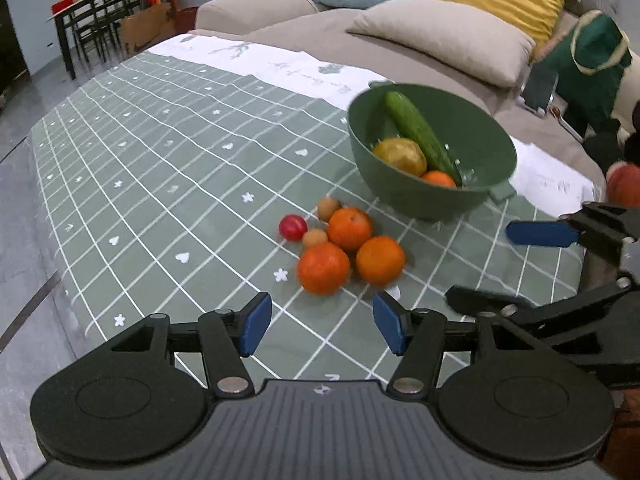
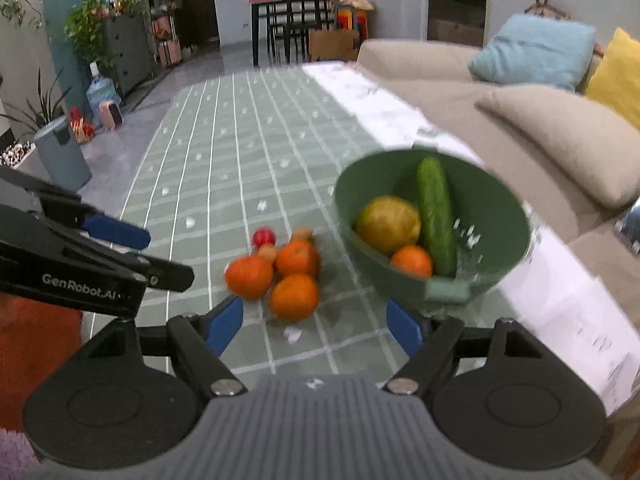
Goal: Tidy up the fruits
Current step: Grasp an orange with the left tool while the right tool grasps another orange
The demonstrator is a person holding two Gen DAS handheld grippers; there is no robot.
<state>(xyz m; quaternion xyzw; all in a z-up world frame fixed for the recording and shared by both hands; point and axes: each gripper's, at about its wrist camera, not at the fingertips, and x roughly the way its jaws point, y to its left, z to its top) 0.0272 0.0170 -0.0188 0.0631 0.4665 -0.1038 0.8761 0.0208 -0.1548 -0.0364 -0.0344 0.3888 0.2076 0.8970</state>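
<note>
While both grippers—left, right—gape wide, three oranges sit clustered, seemingly touching, beside the bowl.

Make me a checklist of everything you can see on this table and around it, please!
Surface: table under a green checked tablecloth with a white printed edge.
Job's things: green bowl holding a cucumber, a yellow fruit and one orange. On the cloth beside it: three oranges, two small brown fruits and a small red fruit, clustered.
Clutter: nothing seen on the table.
Grippers: left hand-held gripper open and empty; right hand-held gripper open and empty. Both hover short of the loose fruit.
Cables: nothing seen.
Surroundings: beige sofa with cushions, dining table with chairs, plants.
</note>
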